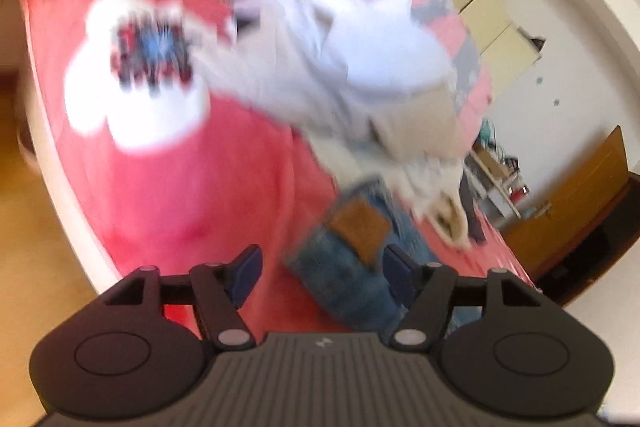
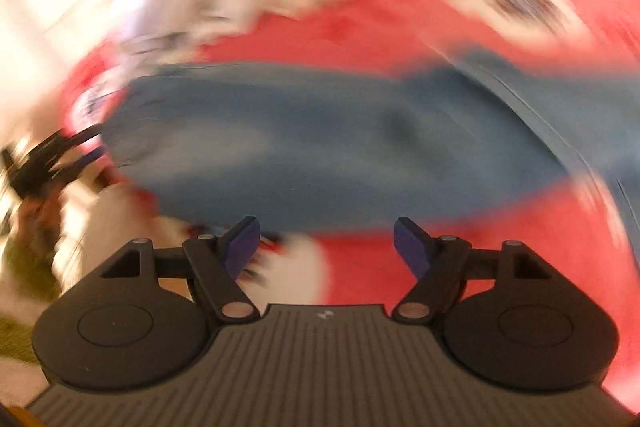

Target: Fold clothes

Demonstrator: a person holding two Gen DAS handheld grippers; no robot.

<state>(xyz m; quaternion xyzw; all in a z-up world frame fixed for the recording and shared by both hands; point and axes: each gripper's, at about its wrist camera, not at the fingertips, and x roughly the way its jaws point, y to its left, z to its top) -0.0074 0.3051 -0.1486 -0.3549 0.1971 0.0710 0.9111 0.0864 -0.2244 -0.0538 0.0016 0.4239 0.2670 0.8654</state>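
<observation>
Both grippers stand wide with nothing between the blue pads, which I take as a release or a regrasp. Ahead of my left gripper (image 1: pixel 322 269) the jeans (image 1: pixel 352 267) lie on the red bedcover (image 1: pixel 240 179), a brown patch facing up, the denim showing between the spread fingers but untouched. Beyond them, up and to the right, sits a heap of pale unfolded clothes (image 1: pixel 352 75), probably waiting their turn. My right gripper (image 2: pixel 326 245) looks down on the same denim spread flat just ahead of it; that view is badly smeared, so I cannot tell folds or edges. At its far left I make out the other gripper's dark fingers beside the denim's end.
</observation>
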